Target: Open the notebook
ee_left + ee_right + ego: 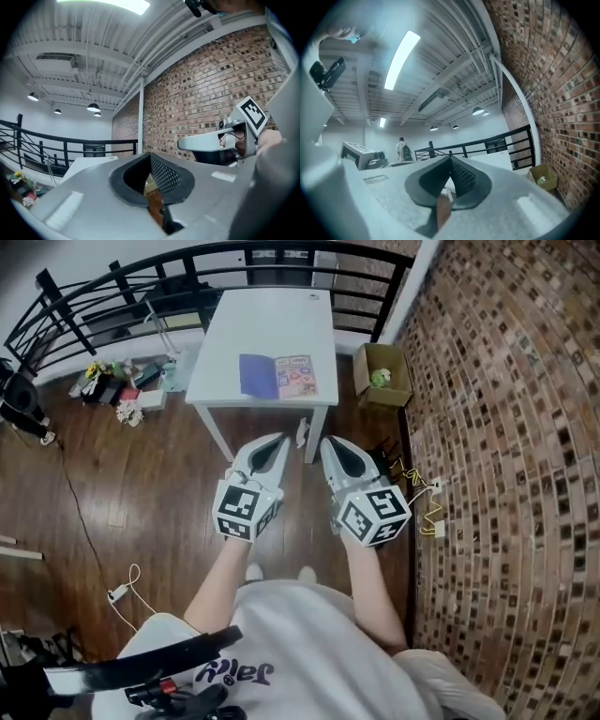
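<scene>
Hovering closed, empty: left tool (281,439), right tool (328,442).

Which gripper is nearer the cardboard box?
The right gripper, at the head view's right side, below the cardboard box; the left gripper sits farther left.

Right hand-held gripper (451,161) jaws together; white table (490,160), railing (463,151), cardboard box (543,177) beyond; brick wall (562,93) right.

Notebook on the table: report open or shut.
Open: the notebook lies spread flat on the white table, a purple leaf left, a colourful page right.
</scene>
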